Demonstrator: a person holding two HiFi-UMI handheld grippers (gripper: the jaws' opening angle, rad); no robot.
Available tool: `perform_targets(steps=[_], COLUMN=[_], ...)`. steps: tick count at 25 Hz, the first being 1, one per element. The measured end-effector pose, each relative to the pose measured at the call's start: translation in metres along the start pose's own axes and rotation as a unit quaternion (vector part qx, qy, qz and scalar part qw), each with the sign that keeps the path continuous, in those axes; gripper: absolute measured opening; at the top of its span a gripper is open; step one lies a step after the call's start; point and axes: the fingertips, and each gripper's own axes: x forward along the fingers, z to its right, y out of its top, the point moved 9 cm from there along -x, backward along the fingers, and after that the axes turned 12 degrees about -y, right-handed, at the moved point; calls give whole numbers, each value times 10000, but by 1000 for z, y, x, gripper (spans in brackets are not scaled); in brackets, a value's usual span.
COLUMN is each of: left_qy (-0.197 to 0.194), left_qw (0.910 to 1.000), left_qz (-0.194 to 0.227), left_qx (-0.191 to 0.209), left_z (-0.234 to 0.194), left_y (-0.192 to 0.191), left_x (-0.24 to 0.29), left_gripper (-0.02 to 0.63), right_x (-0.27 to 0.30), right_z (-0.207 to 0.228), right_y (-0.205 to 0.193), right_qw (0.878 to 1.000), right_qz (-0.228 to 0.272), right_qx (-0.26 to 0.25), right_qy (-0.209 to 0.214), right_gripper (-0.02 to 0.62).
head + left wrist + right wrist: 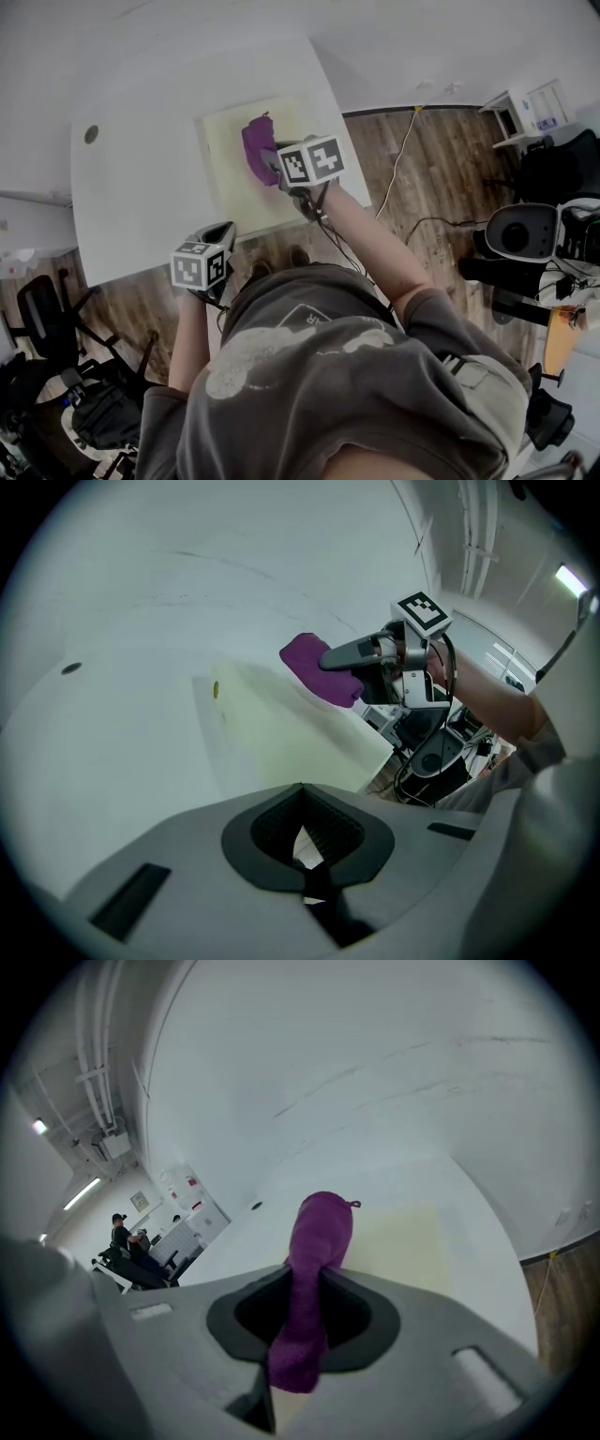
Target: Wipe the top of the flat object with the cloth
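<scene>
The right gripper (274,167) is clamped on one end of the purple cloth (257,142). The rest of the cloth hangs bunched from the jaws onto the pale yellow flat board (234,192). The board lies on the white table (141,187), towards its right edge. From above, the gripper's marker cube covers the near end of the cloth.

The left gripper (225,231) sits apart from the board at the table's near edge, with its jaws drawn together and nothing between them. A round cable hole (91,134) is set in the tabletop well to the left.

Past the table's right side, a cable (398,159) trails across the wooden floor (441,178). A black office chair (42,319) stands at the lower left.
</scene>
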Motion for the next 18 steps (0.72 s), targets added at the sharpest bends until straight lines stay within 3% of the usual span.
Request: perform_targets(steps=[10,18], left_qy=[-33,-66], left_qw=[10000,10000], left_qz=[53,32], left_qx=[-25,-16], left_z=[-2,-2], left_y=[1,4], left_x=[2,4], left_gripper=[8,6], right_x=[32,53], right_z=[-66,-85], right_y=[-15,-32], right_qw=[9962,9916], right_qz=[-439,-759], right_qx=[-560,-952], right_qy=[501,440], right_gripper=[72,72])
